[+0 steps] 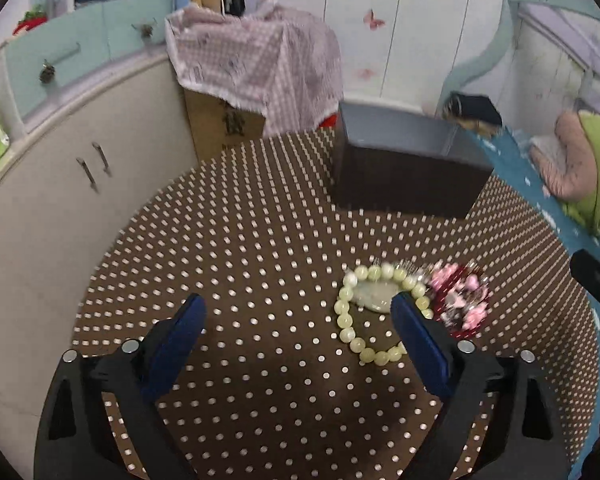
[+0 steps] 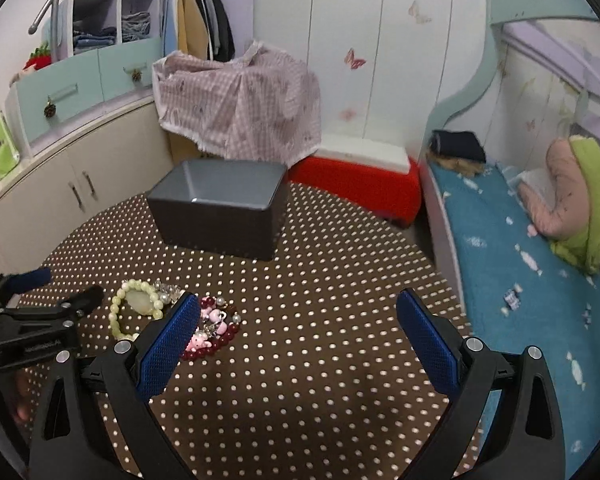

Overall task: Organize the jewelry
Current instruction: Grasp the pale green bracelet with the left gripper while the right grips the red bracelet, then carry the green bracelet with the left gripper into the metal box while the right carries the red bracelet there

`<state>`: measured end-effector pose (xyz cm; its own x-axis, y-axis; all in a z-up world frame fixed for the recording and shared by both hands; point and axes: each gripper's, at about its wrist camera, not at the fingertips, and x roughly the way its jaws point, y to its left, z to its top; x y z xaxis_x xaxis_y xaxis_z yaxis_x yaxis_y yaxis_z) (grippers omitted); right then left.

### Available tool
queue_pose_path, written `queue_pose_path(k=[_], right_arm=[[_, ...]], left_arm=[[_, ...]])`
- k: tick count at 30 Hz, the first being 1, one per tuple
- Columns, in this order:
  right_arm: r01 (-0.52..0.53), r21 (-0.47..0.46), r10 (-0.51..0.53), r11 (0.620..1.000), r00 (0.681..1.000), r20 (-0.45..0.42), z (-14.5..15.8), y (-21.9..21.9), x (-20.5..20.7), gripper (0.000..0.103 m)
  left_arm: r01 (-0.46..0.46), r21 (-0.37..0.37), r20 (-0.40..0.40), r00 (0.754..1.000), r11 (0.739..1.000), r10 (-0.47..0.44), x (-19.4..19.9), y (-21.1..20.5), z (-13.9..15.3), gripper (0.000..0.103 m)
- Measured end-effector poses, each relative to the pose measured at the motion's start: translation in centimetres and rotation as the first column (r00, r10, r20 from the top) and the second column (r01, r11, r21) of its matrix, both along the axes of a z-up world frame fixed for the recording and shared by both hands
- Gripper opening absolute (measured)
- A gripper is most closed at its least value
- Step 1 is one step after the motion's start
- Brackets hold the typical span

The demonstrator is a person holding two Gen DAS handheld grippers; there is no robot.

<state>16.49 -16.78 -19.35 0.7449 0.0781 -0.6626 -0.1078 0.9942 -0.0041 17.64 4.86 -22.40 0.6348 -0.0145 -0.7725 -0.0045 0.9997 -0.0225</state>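
A pale green bead bracelet [image 1: 350,320] with a jade pendant lies on the brown dotted tablecloth [image 1: 240,248]. A red and pink bead bracelet [image 1: 462,300] lies touching its right side. A dark grey open box [image 1: 404,176] stands farther back. My left gripper [image 1: 298,312] is open and empty, its right finger over the green bracelet. In the right wrist view the green bracelet [image 2: 134,308], the red bracelet [image 2: 212,332] and the box [image 2: 220,208] show. My right gripper [image 2: 300,320] is open and empty, right of the jewelry. The left gripper [image 2: 40,312] shows at left.
A cream cabinet [image 1: 60,200] stands left of the table. A box draped in pink checked cloth [image 2: 240,108] and a red stool [image 2: 360,184] stand behind. A bed with a blue sheet [image 2: 520,260] and a pink and green pillow [image 2: 580,200] runs along the right.
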Motion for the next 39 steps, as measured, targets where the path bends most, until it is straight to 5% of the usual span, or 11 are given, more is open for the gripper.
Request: queue_pose_path(k=[2,4,11,15,17,19,25,35,39], right_arm=[[-0.01,-0.006,0.01,1.0,1.0,-0.022,-1.1,0.1,0.7,0.095],[-0.013,-0.006,0.013,1.0,0.999,-0.046,-1.8,0.2,1.2,0.095],[-0.055,0.019,0.056,0.998,0.995,-0.085,-3.1,0.5,2.0,0.095],[-0.083,0.035,0.087,0.996,0.99,-0.109,-3.7,0.9,2.4,0.095],[-0.09,0.026,0.092,0.996,0.989,-0.116,-4.1,1.3,2.6,0.094],[-0.095,0.019,0.097,0.995,0.987,-0.125,-4.3,1.5,3.0,0.073],[-0.115,0.027,0.118,0.993,0.977,-0.176,-5.4,2.0,4.9,0.055],[-0.21,0.028,0.211,0.977,0.953,-0.219,-6.4,4.0,6.1,0.035],[-0.248,0.055,0.254,0.967,0.942,-0.222,-6.5,4.6,6.3,0.011]], left_arm=[[0.002,0.004,-0.01,1.0,1.0,-0.002,0.4,0.0,-0.6,0.085],[0.018,0.001,-0.041,0.999,1.0,-0.018,1.0,-0.3,-1.3,0.067],[0.039,0.021,-0.07,0.997,0.999,-0.037,2.2,-0.5,-2.4,0.049],[0.03,0.03,-0.06,0.998,0.999,-0.028,2.6,-0.2,-2.2,0.007],[0.035,0.019,-0.061,0.998,0.999,-0.034,2.4,0.2,-2.1,0.008],[0.034,-0.003,-0.059,0.998,0.999,-0.034,2.2,0.5,-2.0,0.008],[0.055,-0.028,-0.017,0.998,0.998,-0.055,1.3,0.9,-0.9,0.008],[0.077,-0.065,0.006,0.997,0.995,-0.077,0.9,1.0,-0.2,0.008],[0.089,-0.08,0.014,0.996,0.993,-0.089,1.0,1.2,0.1,0.008]])
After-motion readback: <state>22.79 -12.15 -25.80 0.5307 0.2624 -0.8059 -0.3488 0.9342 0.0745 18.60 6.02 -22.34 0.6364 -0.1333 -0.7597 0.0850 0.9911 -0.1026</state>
